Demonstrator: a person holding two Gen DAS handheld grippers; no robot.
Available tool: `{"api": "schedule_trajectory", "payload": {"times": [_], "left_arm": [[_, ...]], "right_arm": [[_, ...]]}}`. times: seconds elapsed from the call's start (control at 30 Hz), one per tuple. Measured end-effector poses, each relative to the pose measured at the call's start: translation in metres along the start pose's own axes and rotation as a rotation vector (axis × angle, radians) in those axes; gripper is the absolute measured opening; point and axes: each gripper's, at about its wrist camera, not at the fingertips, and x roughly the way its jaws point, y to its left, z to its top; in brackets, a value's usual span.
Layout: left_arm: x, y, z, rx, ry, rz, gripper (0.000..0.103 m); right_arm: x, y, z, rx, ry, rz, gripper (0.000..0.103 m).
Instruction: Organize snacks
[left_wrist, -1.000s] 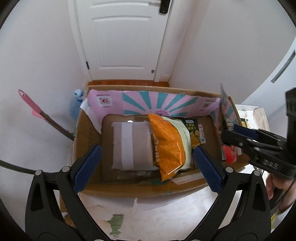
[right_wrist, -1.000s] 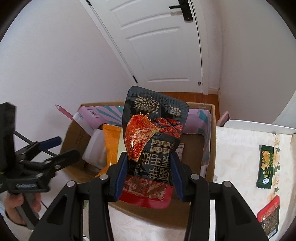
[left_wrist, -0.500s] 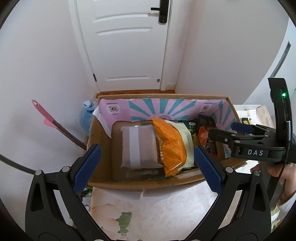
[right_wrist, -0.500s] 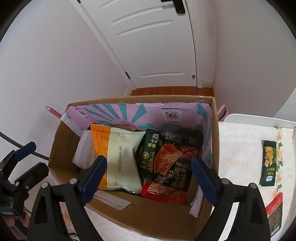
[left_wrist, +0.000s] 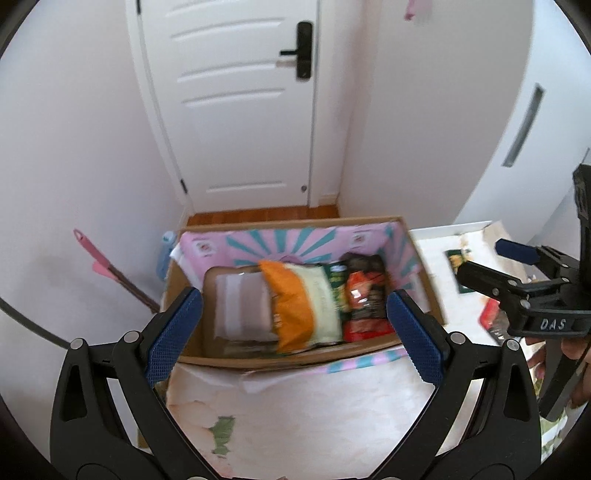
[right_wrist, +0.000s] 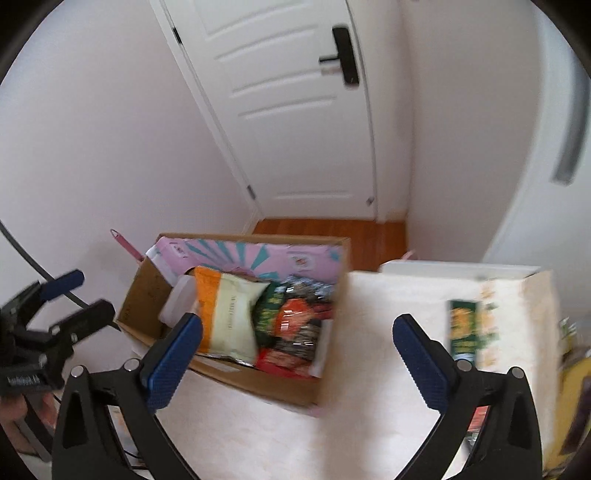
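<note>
A cardboard box (left_wrist: 280, 360) with pink and teal lining stands on the table. Inside lie an orange bag (left_wrist: 291, 306), a pale bag (left_wrist: 321, 299), a green packet (left_wrist: 336, 284) and a black-and-red packet (left_wrist: 364, 295) at its right end. My left gripper (left_wrist: 293, 299) hangs open and empty before the box. My right gripper (right_wrist: 297, 325), right of the box, has jaws opening wide with nothing between them. Another green packet (right_wrist: 465, 328) and a red packet (left_wrist: 491, 321) lie on the table to the right.
A white door (left_wrist: 240, 110) and wood floor lie behind the box. A pink-handled tool (left_wrist: 110, 269) leans on the left wall, and a blue bottle (left_wrist: 164, 251) stands beside the box. A floral cloth (left_wrist: 314, 424) covers the table. A hand (left_wrist: 576, 369) holds the right gripper.
My right gripper let go of the black-and-red packet, which now lies in the box's right end, and its jaws spread wide. Both grippers rose and drew back from the box.
</note>
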Motion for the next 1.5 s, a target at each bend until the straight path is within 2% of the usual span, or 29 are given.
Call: {"api": "schedule_trajectory", "payload": {"times": [0.2, 0.4, 0.67, 0.77, 0.9, 1.03, 1.13, 1.2, 1.27, 1.5], "left_arm": [[-0.018, -0.053, 0.004, 0.025, -0.035, -0.050, 0.100], [-0.023, -0.119, 0.002, 0.064, -0.057, -0.085, 0.100], [-0.003, -0.197, 0.002, 0.048, -0.010, -0.171, 0.100], [0.015, -0.223, 0.003, 0.038, 0.024, -0.198, 0.100], [0.055, -0.253, 0.002, 0.021, 0.111, -0.245, 0.100], [0.104, -0.272, -0.001, 0.015, 0.177, -0.244, 0.099], [0.143, -0.285, -0.006, 0.037, 0.221, -0.229, 0.093], [0.168, -0.290, -0.010, 0.044, 0.246, -0.213, 0.084], [0.194, -0.295, -0.016, 0.043, 0.278, -0.201, 0.081], [0.242, -0.301, -0.027, 0.056, 0.311, -0.160, 0.068]], "right_arm": [[-0.055, -0.034, -0.019, -0.022, -0.053, -0.100, 0.102], [-0.096, -0.080, -0.046, -0.043, -0.052, -0.211, 0.102], [-0.122, -0.135, -0.076, -0.098, -0.036, -0.281, 0.102], [-0.122, -0.153, -0.086, -0.115, -0.015, -0.272, 0.102], [-0.116, -0.177, -0.099, -0.089, 0.017, -0.260, 0.102], [-0.106, -0.195, -0.115, -0.059, 0.032, -0.244, 0.102], [-0.094, -0.202, -0.127, -0.060, 0.041, -0.234, 0.102], [-0.085, -0.203, -0.135, -0.071, 0.043, -0.227, 0.102], [-0.077, -0.203, -0.141, -0.087, 0.043, -0.219, 0.102], [-0.050, -0.199, -0.157, -0.143, 0.053, -0.188, 0.103]]}}
